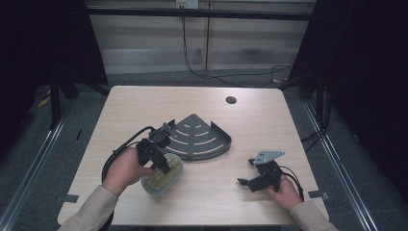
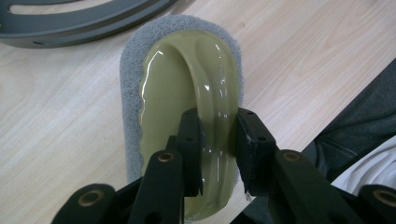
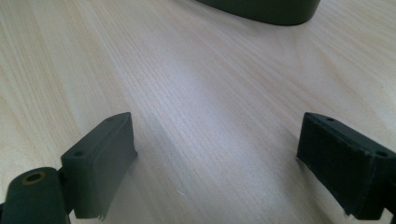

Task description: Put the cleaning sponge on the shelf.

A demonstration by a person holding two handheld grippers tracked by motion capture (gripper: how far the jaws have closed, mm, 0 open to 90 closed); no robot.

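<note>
A scrubber [image 1: 166, 177] with a glossy olive plastic top and a grey scouring pad around its rim sits at the table's front left, just in front of the rack. My left gripper [image 1: 161, 164] comes down on it from above. In the left gripper view the jaws [image 2: 217, 123] are shut on the raised ridge handle along the scrubber [image 2: 187, 70]. I cannot tell whether the pad touches the wood. My right gripper [image 1: 246, 172] lies low on the table at the front right, pointing left. Its jaws [image 3: 215, 140] stand open over bare wood.
A dark grey quarter-round corner rack [image 1: 199, 137] with curved slots lies at mid-table; its edge appears as rack [image 2: 70, 18] and rack [image 3: 261, 9]. A round cable hole [image 1: 231, 100] is at the back. The table's front edge [image 2: 299, 135] runs close behind the scrubber.
</note>
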